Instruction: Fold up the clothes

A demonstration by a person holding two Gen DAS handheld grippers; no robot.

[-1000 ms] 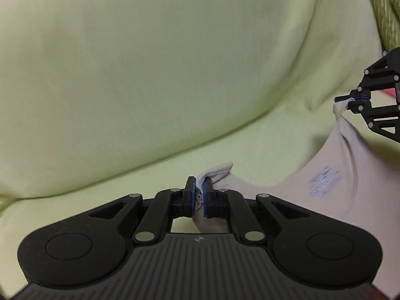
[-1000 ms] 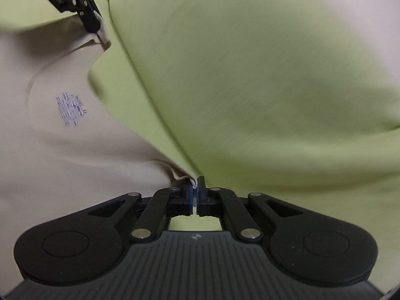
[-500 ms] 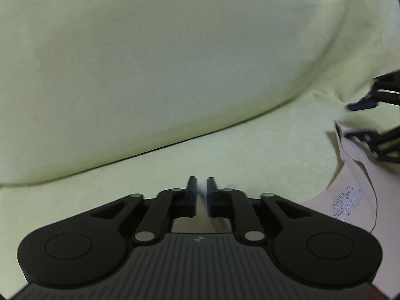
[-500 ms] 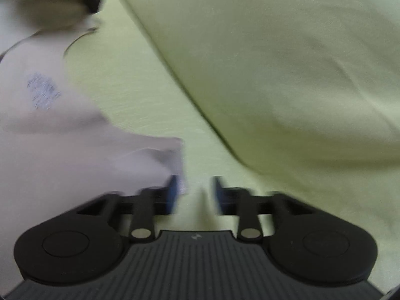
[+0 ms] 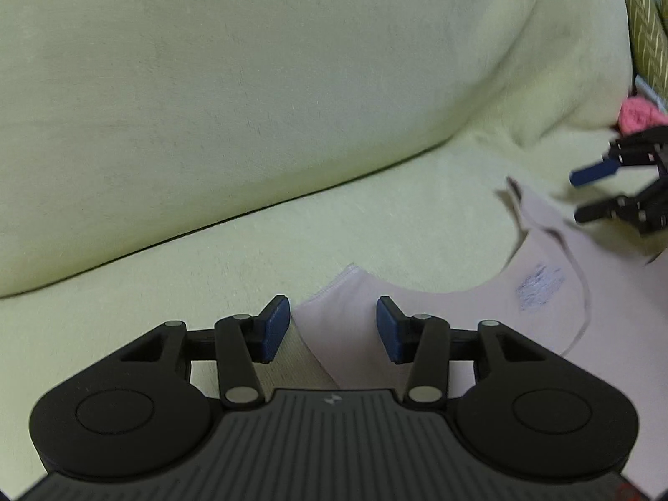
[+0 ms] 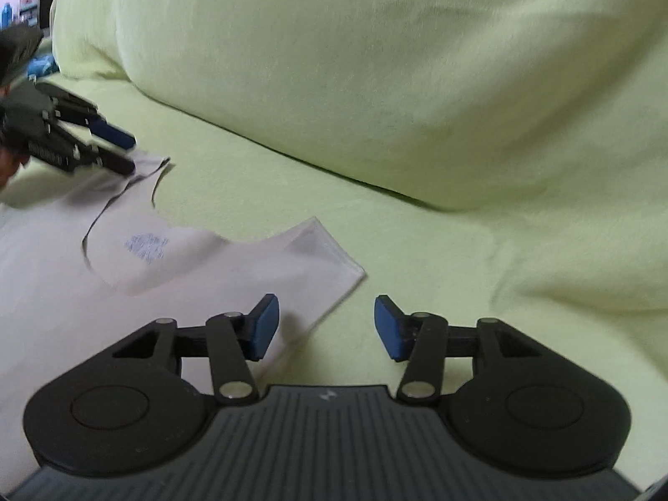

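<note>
Left black plastic two-finger gripper (image 5: 332, 325) and matching right black plastic two-finger gripper (image 6: 326, 325): each has blue rectangular pads (image 5: 273, 327) on its jaws, silver pivot screws, two round black housings, a ribbed grey base and a small white logo.

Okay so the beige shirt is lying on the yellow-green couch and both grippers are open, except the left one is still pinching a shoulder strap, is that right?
Not quite. The left gripper is open too and grips nothing: in the left wrist view its blue pads stand apart over the shirt, which lies loose. The rest holds: the shirt lies on the yellow-green couch, and the right gripper is open.
</note>
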